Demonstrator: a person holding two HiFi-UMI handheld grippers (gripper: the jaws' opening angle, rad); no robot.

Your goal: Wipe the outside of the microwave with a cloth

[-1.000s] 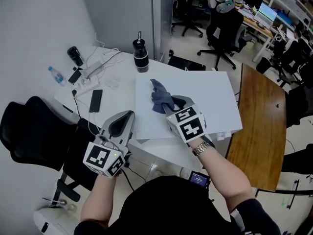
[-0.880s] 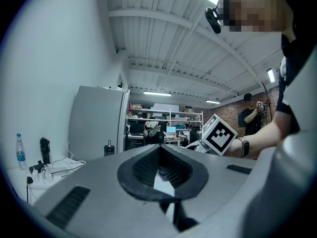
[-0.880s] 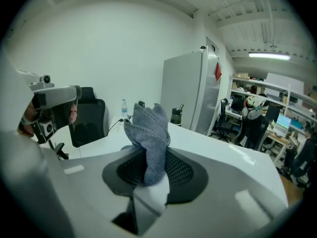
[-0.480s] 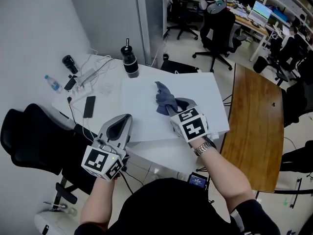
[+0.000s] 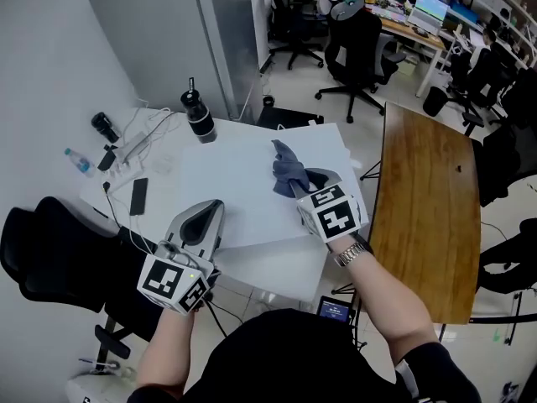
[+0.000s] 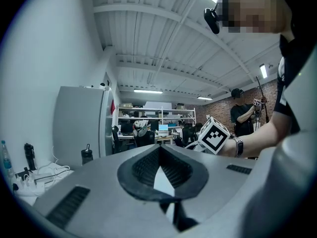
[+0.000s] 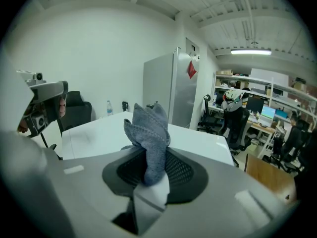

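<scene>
The microwave point(image 5: 226, 193) is the white box whose flat top fills the middle of the head view. A grey-blue cloth point(image 5: 287, 168) lies bunched on the right half of that top, and my right gripper point(image 5: 300, 183) is shut on it. In the right gripper view the cloth point(image 7: 148, 133) stands up between the jaws of the right gripper point(image 7: 148, 175), over the white top point(image 7: 94, 133). My left gripper point(image 5: 204, 217) hovers at the microwave's front left edge, shut and empty. In the left gripper view the left gripper point(image 6: 159, 168) has its pads together.
A black flask point(image 5: 198, 116) stands behind the microwave, with a phone point(image 5: 138, 196), cables with a power strip point(image 5: 134, 145) and a water bottle point(image 5: 78, 161) on the white table to the left. A wooden table point(image 5: 424, 200) is on the right, a black chair point(image 5: 50, 259) at the left.
My right gripper has slid the cloth to the right across the microwave's top. The left gripper has moved right along the front edge, still shut.
</scene>
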